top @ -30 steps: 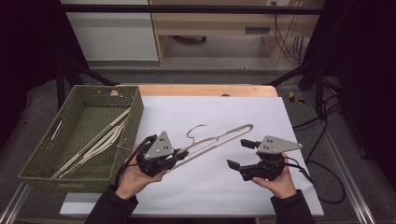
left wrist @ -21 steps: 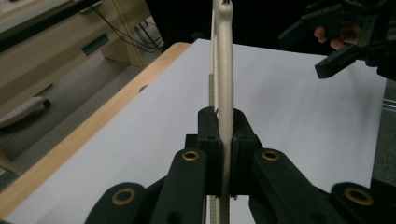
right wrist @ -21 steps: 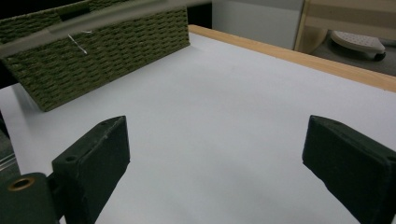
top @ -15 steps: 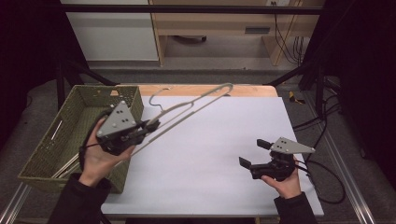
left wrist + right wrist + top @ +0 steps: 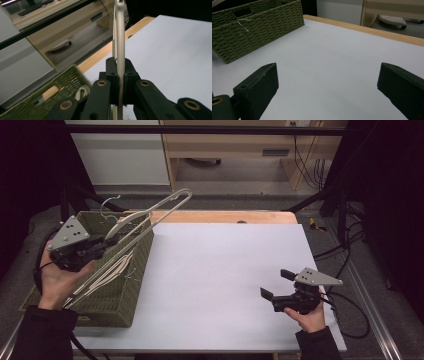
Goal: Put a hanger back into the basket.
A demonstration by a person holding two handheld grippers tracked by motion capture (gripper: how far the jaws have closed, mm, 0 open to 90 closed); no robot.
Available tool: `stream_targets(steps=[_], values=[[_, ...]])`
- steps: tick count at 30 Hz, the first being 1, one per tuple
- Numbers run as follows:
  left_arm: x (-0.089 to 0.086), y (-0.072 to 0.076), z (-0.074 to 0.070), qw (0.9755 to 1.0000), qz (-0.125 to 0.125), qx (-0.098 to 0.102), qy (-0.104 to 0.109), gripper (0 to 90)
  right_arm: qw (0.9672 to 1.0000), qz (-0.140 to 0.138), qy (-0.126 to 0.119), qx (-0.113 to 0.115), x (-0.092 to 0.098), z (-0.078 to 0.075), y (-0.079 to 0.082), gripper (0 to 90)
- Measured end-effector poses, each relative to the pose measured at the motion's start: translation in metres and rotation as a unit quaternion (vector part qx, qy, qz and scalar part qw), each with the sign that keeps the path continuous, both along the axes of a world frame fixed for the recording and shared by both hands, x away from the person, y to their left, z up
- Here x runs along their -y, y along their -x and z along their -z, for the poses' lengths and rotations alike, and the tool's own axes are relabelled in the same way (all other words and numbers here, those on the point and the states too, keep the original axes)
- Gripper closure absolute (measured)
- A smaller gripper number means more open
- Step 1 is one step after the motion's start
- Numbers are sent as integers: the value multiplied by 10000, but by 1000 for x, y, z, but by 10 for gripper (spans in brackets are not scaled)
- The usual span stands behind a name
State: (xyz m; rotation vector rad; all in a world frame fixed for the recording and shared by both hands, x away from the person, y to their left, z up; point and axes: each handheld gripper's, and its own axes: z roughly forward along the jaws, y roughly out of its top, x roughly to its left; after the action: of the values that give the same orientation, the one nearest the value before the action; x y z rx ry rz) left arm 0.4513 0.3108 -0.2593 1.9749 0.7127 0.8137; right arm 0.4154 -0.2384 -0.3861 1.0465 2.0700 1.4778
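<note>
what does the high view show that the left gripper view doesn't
High view alone: the hanger's wire hook, more hangers lying in the basket, the right gripper with jaws apart above the white sheet, and both hands. Left gripper view alone: the left gripper up close, jaws clamped on the hanger. Both: that hanger, the green basket, the white sheet, the wooden table edge.

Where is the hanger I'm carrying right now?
In the high view, the hanger is at the left, clamped in the left gripper and held in the air above the green basket, its far end reaching past the table's wooden edge.
</note>
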Motion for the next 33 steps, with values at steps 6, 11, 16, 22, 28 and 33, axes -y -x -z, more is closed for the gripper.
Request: stream_targets(steps=[6, 11, 16, 22, 28, 33], values=[[-36, -9, 18, 9993, -355, -83, -62, 858, 10000, 5, -1, 40, 1, -1, 0, 37], [-57, -14, 31, 9979, -606, -154, -163, 858, 10000, 12, 16, -10, 0, 0, 0, 35], [-72, -17, 44, 9965, -735, -223, -341, 858, 10000, 0, 8, 13, 1, -1, 0, 35], [-81, -17, 64, 9927, -941, -445, -604, 858, 10000, -31, 31, -30, 0, 0, 0, 33], [-83, -18, 84, 9897, -1009, -565, -849, 858, 10000, -33, 42, -47, -1, 0, 0, 33], [-79, -21, 103, 9858, -1030, -586, -1191, 857, 10000, -63, 59, -46, -2, 1, -1, 33]])
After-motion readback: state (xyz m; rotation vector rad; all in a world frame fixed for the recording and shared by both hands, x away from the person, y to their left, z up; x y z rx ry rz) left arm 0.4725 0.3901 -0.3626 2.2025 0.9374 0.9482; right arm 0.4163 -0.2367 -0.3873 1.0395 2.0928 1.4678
